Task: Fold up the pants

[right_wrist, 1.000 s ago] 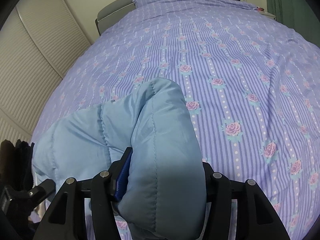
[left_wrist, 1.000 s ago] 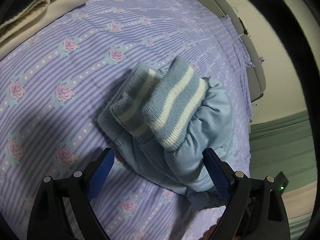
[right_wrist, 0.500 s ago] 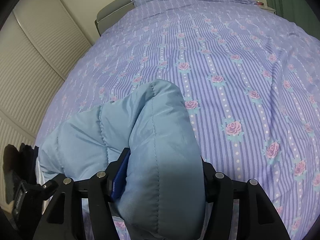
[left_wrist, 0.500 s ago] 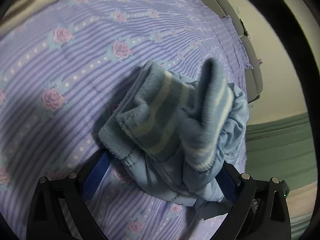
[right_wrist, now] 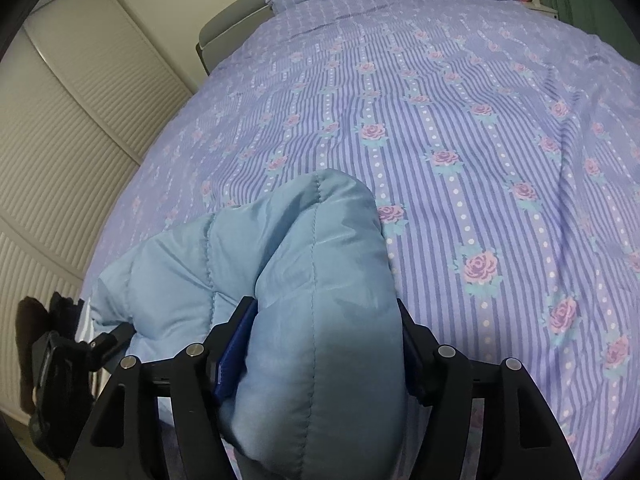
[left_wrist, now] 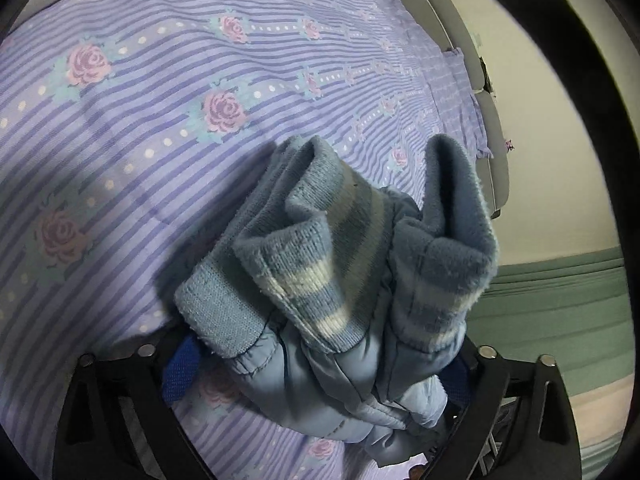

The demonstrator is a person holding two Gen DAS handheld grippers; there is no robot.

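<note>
The pants are light blue padded pants (left_wrist: 336, 396) with blue and white striped knit cuffs (left_wrist: 320, 272). In the left wrist view my left gripper (left_wrist: 320, 376) is shut on the bunched cuff end, the cuffs standing up between the blue pads (left_wrist: 180, 372). In the right wrist view my right gripper (right_wrist: 324, 364) is shut on a thick quilted fold of the pants (right_wrist: 320, 300), held above the bed. The rest of the pants (right_wrist: 176, 272) trails off to the left.
A purple striped bedspread with pink roses (right_wrist: 460, 128) covers the bed. A grey headboard (right_wrist: 228, 28) is at the far end. Louvred closet doors (right_wrist: 60, 128) stand on the left. A green curtain (left_wrist: 560, 300) hangs beyond the bed's edge.
My left gripper has moved in onto the cuff end and closed on it; the cuffs now stand up between the fingers. My right gripper keeps its hold on the quilted fold.
</note>
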